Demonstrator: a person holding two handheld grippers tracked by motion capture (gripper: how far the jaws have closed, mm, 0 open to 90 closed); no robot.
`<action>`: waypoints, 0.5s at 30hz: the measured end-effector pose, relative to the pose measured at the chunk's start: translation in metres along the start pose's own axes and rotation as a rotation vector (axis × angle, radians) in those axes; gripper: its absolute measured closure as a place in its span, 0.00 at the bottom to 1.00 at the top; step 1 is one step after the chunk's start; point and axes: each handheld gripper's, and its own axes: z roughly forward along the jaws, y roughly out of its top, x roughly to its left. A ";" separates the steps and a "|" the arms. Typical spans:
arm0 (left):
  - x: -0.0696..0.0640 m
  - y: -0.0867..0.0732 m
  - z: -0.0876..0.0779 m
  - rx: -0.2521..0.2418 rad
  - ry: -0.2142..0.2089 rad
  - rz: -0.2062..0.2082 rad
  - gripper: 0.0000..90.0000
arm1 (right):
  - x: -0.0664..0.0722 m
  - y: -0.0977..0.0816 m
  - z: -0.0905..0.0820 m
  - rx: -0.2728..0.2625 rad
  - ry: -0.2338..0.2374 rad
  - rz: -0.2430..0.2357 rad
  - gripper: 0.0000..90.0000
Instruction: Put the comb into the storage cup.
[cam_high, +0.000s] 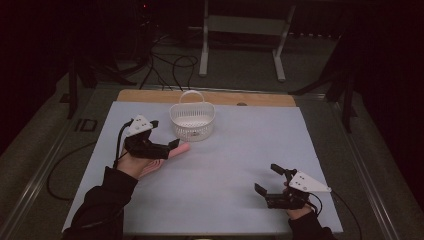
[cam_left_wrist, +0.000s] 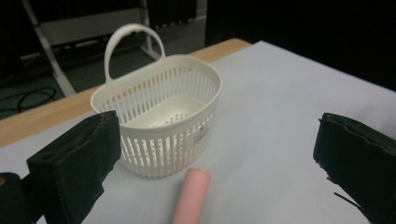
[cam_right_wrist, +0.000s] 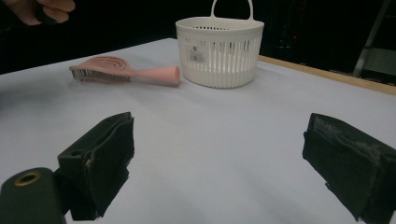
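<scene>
From the high view, you are hovering your left tongs (cam_high: 172, 145) over the pink hairbrush (cam_high: 170, 154), which is lying flat on the bench (cam_high: 240, 150) with its handle pointing toward the white basket (cam_high: 192, 121); that placement is keeping the handle free for a pick and giving you a short path into the basket, which I judge to be the goal. Your right tongs (cam_high: 267, 182) are resting spread at the near right, well apart from everything, so the middle of the bench is staying open for you. The basket is sitting near the far edge, where the wooden strip is showing beyond the white sheet, so you are working with little room behind it. In the left gripper view, your jaws are standing wide apart, pinching nothing, with the hairbrush handle (cam_left_wrist: 191, 196) lying between them and its tip just beside the basket wall (cam_left_wrist: 163, 140). In the right gripper view, your jaws are also spread and empty; the hairbrush (cam_right_wrist: 123, 72) is lying bristles down to the left of the basket (cam_right_wrist: 219, 44), the handle end close to its wall, with bare bench all the way toward you.
</scene>
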 end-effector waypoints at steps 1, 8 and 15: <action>0.000 0.000 0.000 0.000 0.000 0.000 0.02 | 0.000 0.000 0.000 0.000 0.000 0.000 0.10; 0.002 -0.008 0.015 0.025 0.007 -0.024 0.09 | 0.000 0.000 0.000 -0.002 0.004 0.000 0.10; 0.001 -0.014 0.025 0.045 0.008 -0.033 0.18 | 0.001 0.000 -0.001 -0.004 0.007 0.000 0.10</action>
